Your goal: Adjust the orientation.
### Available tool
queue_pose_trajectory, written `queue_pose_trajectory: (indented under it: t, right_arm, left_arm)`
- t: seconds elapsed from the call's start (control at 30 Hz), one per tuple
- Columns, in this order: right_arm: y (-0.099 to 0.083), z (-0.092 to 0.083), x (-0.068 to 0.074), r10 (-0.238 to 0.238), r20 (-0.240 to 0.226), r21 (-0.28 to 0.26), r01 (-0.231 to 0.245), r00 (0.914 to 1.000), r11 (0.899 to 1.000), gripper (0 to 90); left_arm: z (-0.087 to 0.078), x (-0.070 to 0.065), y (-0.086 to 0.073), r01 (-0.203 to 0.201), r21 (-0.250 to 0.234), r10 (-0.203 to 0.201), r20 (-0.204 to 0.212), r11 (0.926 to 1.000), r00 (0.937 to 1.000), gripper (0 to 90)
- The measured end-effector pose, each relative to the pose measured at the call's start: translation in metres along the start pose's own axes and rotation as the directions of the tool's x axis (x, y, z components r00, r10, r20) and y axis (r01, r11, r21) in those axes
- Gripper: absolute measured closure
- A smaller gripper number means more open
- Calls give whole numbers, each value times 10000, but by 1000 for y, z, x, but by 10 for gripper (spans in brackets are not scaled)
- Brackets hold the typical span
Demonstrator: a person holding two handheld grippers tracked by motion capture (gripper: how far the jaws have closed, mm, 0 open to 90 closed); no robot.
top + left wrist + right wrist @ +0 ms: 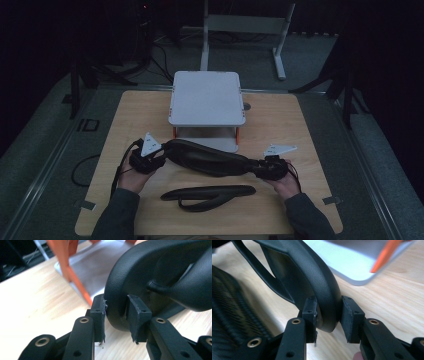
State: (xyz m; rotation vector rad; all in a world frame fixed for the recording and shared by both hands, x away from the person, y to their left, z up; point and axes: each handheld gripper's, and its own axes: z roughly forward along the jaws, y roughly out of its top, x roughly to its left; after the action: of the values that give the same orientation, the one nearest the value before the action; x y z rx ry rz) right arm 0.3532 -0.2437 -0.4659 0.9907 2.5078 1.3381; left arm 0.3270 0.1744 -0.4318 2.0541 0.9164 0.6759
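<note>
Across the middle of the bench (150,110), just in front of the grey stand, I have the long black padded piece (207,157) gripped at both of its ends. My left gripper (146,161) is clamped on the rounded left end; in the left gripper view its two pads (100,312) press on either side of the leathery rim (117,302), with light wood showing beneath. My right gripper (272,168) pinches the opposite end in the same way, and the right gripper view shows the curved edge (324,302) squeezed between the jaws. So both grippers are closed on the same piece, one per end.

From the high view I cannot tell whether the piece is lifted or just resting on the wood; the two gripper views suggest its ends sit a little above the surface, but I would not swear to it. It spans from near the bench's left-middle to its right-middle, close to the stand's front legs (75,277).

A second black piece (207,194), slimmer and curved, lies near the bench's front edge, apart from the one I hold and untouched by either gripper.

The grey stand (206,97) with orange legs sits toward the far edge of the bench, its top bare.

As I judge it, the grasp is done and secure on both sides. What remains is the carry and placement, likely onto or beside the stand, and then the second piece at the front edge has yet to be dealt with.
</note>
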Motion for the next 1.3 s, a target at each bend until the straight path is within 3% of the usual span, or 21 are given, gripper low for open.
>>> queue_pose_trajectory:
  t: [0.07, 0.1, 0.13, 0.2, 0.23, 0.27, 0.37, 0.4, 0.6, 0.83, 0.97, 1.3]
  right_arm:
    - [1, 1, 0, 61, -151, 42, -61, 9999, 10000, 680]
    - [4, 7, -1, 356, -627, 250, -340, 9974, 9991, 683]
    - [4, 7, -1, 356, -627, 250, -340, 9974, 9991, 683]
    - [7, 14, 0, 304, -117, 502, -298, 9995, 9983, 557]
    - [7, 14, 0, 304, -117, 502, -298, 9995, 9983, 557]
    - [8, 16, 1, 180, 232, 635, -194, 9996, 9978, 557]
    - [9, 15, 3, 49, 597, 499, -79, 9982, 9987, 469]
    - [10, 11, 5, 4, 858, 408, -39, 9963, 9992, 451]
    - [7, -8, 9, -106, 990, 93, 98, 9950, 9999, 440]
    - [-3, -36, 18, -284, 1225, -234, 315, 9921, 9992, 435]
    - [-8, -50, 24, -417, 1295, -329, 464, 9907, 9984, 432]
    - [-10, -55, 30, -484, 1053, -498, 538, 9933, 9973, 434]
  left_arm:
    - [0, 0, 0, 0, 0, 0, 0, 10000, 10000, 668]
    - [0, 3, -11, 165, 226, -162, -163, 9996, 9997, 618]
    - [0, 3, -11, 165, 226, -162, -163, 9996, 9997, 585]
    - [0, 5, -15, 356, 157, -351, -331, 9992, 9988, 547]
    - [0, 5, -15, 356, 157, -351, -331, 9992, 9988, 534]
    - [0, 5, -15, 356, 157, -351, -331, 9992, 9988, 534]
    - [-5, 5, -16, 343, -15, -343, -390, 9994, 9987, 523]
    - [-7, 4, -17, 377, -69, -379, -400, 9993, 9985, 511]
    - [-23, -5, -20, 219, -251, -226, -278, 9994, 9994, 497]
    - [-38, -11, -24, 454, -539, -456, -24, 9975, 9990, 482]
    - [-45, -18, -26, 374, -594, -368, 118, 9975, 9993, 480]
    - [-51, -24, -27, 314, -579, -301, 235, 9978, 9993, 481]
